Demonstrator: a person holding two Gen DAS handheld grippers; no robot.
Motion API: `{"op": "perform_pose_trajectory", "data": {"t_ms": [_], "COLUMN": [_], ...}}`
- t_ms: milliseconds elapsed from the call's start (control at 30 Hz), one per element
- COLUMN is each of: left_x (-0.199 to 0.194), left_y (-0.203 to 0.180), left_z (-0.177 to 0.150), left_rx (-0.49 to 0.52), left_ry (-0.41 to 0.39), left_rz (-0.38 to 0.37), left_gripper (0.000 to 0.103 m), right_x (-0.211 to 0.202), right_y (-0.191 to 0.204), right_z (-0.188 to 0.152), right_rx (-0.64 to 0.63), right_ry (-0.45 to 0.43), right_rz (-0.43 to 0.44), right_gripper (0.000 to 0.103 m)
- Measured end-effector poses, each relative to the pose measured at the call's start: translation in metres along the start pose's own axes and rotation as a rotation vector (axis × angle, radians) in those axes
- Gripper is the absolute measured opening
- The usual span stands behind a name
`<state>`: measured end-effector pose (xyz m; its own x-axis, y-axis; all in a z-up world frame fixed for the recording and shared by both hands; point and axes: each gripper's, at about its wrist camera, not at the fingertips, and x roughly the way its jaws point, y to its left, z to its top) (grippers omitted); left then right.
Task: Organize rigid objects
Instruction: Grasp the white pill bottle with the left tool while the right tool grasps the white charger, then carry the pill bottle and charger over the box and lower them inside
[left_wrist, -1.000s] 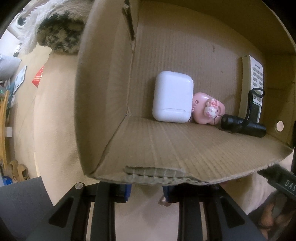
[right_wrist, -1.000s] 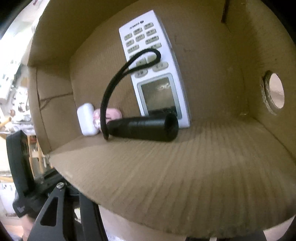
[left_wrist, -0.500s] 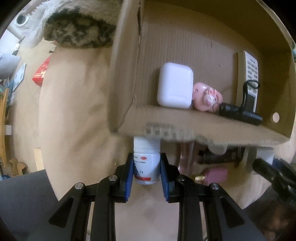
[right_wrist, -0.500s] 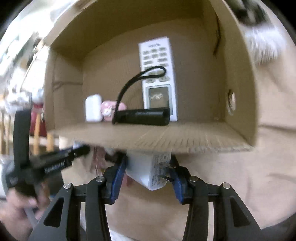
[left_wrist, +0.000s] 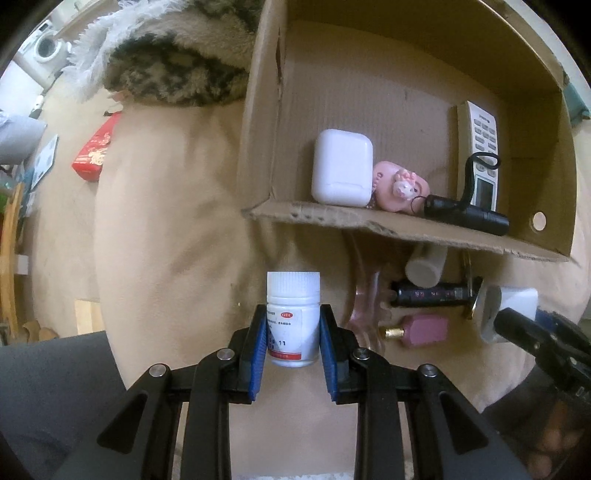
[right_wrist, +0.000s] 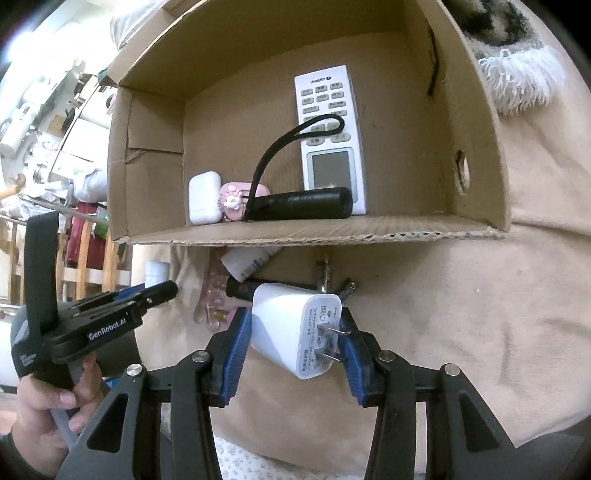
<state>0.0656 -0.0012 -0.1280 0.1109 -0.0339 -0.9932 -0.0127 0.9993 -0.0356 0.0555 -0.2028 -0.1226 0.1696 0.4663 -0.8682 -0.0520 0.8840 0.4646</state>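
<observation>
The left gripper (left_wrist: 292, 341) has its blue pads clamped on the sides of a white pill bottle (left_wrist: 293, 319) with a ribbed white cap and a red-striped label, held upright above the beige blanket (left_wrist: 166, 229). The right gripper (right_wrist: 293, 345) is closed on a white plug-in charger (right_wrist: 295, 328), its two metal prongs pointing toward the right pad.

Beyond both stands an open cardboard box (left_wrist: 258, 110) on the blanket. Lined along its near inside wall are a white earbud case (left_wrist: 341, 171), a pink charm (left_wrist: 397, 186) touching it, a black flashlight (left_wrist: 467, 216) with a wrist loop, and a white remote control (left_wrist: 482, 147) leaning behind the flashlight.

On the blanket just outside the box's near wall lie more things close together: a pink perfume bottle (left_wrist: 424, 330) with a gold cap, a dark tube (left_wrist: 428, 294), a pale cylinder (left_wrist: 424, 267) partly under the box edge, and a clear pinkish piece (left_wrist: 364, 291) I cannot identify.

A hand (right_wrist: 55, 413) grips the left gripper's handle in the right wrist view.
</observation>
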Motion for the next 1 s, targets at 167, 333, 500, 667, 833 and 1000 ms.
{"op": "perform_pose_trajectory", "data": {"t_ms": [167, 333, 500, 667, 833, 1000], "left_x": [-0.001, -0.027, -0.053, -0.073, -0.092, -0.114], "left_y": [0.002, 0.001, -0.002, -0.011, -0.017, -0.012], "left_z": [-0.004, -0.014, -0.008, -0.01, 0.001, 0.023], "left_rx": [-0.018, -0.022, -0.01, 0.018, 0.034, 0.024], "left_ry": [-0.004, -0.07, -0.121, -0.174, -0.235, -0.315], "left_rz": [0.013, -0.006, -0.039, -0.054, -0.045, -0.048], "left_gripper": [0.024, 0.024, 0.024, 0.024, 0.024, 0.024], "right_x": [-0.012, -0.033, -0.055, -0.05, -0.07, -0.098], "right_y": [0.0, 0.003, 0.005, 0.007, 0.012, 0.018], "right_z": [-0.002, -0.003, -0.002, -0.001, 0.004, 0.021], "right_rx": [0.0, -0.011, -0.016, -0.016, -0.031, -0.044], "right_ry": [-0.035, -0.102, -0.187, -0.183, -0.247, -0.331], "right_rz": [0.013, 0.041, 0.025, 0.063, 0.083, 0.096], "right_gripper": [0.049, 0.029, 0.028, 0.028, 0.028, 0.028]}}
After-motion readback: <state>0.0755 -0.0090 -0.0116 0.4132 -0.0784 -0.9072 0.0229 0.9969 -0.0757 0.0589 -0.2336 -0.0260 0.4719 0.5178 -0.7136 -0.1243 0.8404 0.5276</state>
